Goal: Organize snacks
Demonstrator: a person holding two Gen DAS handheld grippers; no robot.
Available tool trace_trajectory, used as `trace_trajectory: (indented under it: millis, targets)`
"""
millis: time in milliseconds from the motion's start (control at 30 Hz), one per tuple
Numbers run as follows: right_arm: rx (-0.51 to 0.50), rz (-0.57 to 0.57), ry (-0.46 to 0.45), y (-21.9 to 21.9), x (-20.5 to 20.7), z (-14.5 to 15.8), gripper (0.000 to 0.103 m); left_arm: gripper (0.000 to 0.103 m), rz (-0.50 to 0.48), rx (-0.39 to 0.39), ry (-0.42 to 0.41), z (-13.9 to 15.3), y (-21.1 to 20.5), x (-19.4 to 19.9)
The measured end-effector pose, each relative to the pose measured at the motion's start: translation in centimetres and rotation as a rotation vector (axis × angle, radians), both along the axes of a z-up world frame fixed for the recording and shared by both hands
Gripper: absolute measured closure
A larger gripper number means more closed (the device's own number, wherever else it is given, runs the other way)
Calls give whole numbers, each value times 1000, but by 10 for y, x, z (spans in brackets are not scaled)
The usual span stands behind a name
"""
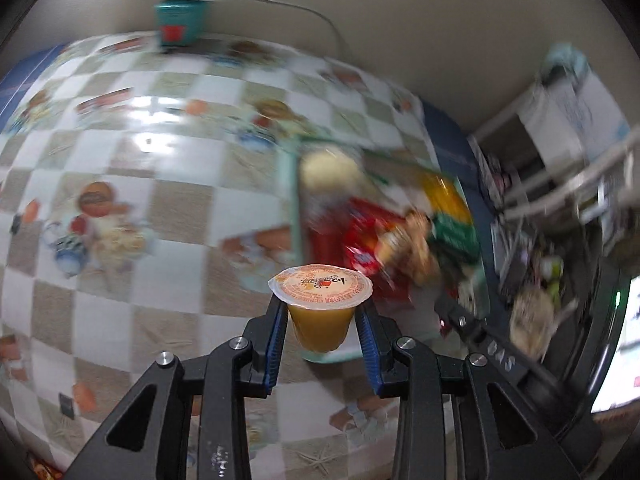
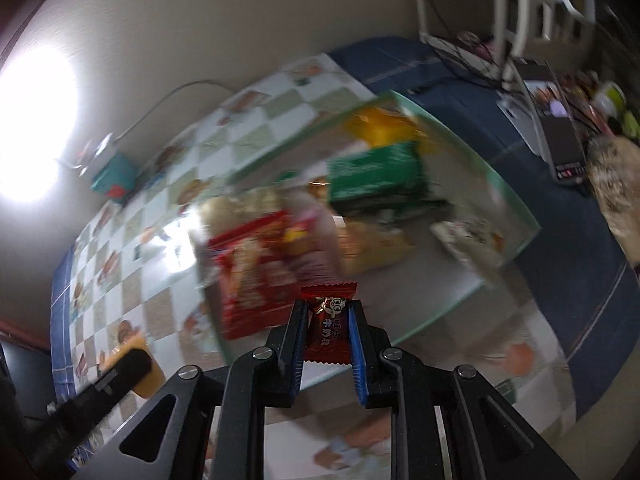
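Note:
My left gripper (image 1: 322, 312) is shut on an orange jelly cup (image 1: 323, 320) with a printed foil lid, held upright above the table next to the tray. My right gripper (image 2: 328, 320) is shut on a small red candy packet (image 2: 328, 330), held above the near edge of the pale green tray (image 2: 516, 216). The tray also shows in the left wrist view (image 1: 289, 184). It holds several snacks: a red bag (image 2: 256, 272), a green box (image 2: 372, 176) and an orange packet (image 2: 376, 124). The left gripper's finger and its cup show at the lower left of the right wrist view (image 2: 128, 372).
The table has a checkered cloth with cartoon prints (image 1: 140, 140) over blue fabric (image 2: 580, 240). A teal box (image 1: 180, 24) with a white cable stands at the far edge by the wall. Shelves and clutter (image 1: 560, 200) stand at the right. Both views are blurred.

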State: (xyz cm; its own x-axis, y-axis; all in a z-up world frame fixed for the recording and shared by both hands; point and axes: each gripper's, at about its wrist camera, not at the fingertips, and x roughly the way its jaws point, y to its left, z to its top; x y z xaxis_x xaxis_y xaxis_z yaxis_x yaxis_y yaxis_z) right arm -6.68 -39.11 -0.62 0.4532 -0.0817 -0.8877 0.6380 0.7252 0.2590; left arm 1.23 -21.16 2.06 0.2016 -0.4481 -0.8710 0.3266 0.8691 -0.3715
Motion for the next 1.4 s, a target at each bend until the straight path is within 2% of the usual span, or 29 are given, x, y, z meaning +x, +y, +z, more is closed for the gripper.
trace_trajectory:
  millis: [200, 367, 433, 467, 500, 533, 567, 600, 767, 833, 933, 1033, 1067, 1200, 1400]
  targets:
    - [52, -55, 55, -30, -9, -27, 81, 67, -94, 39, 33, -24, -35, -12]
    - [85, -64, 72, -38, -7, -39, 79, 67, -106, 86, -2, -34, -44, -14]
    - [88, -65, 71, -38, -6, -41, 79, 62, -117, 89, -6, -35, -47, -14]
    - [89, -64, 73, -40, -5, -42, 79, 53, -121, 84, -4, -34, -47, -14]
    - [91, -60, 76, -39, -4, -43, 75, 42, -119, 73, 0, -33, -46, -15]
    - [96, -57, 77, -38, -2, -44, 70, 42, -114, 66, -2, -31, -45, -15]
    - [104, -60, 73, -36, -2, -44, 59, 41, -109, 60, -9, -27, -43, -16]
    - [116, -61, 52, -36, -2, -43, 52, 40, -108, 53, -12, -25, -43, -16]
    - [66, -50, 52, -24, -2, -35, 35, 28, -70, 51, -24, -17, -25, -16]
    - [59, -47, 41, -19, -4, -32, 34, 22, -21, 76, -42, -15, -11, -13]
    - [35, -54, 33, -8, -7, -26, 25, 14, 48, 134, -90, -13, 12, -10]
    - [9, -31, 13, 6, -11, -22, 11, 7, 103, 235, -159, -14, 37, -12]
    - [-1, -22, 8, 12, -12, -20, 2, 3, 116, 268, -179, -15, 44, -14]
    - [-61, 5, -2, 37, -18, -11, 0, 3, 141, 375, -222, -20, 69, -22]
    - [-112, 62, -6, 67, -20, -6, 0, 3, 170, 393, -227, -17, 96, -32]
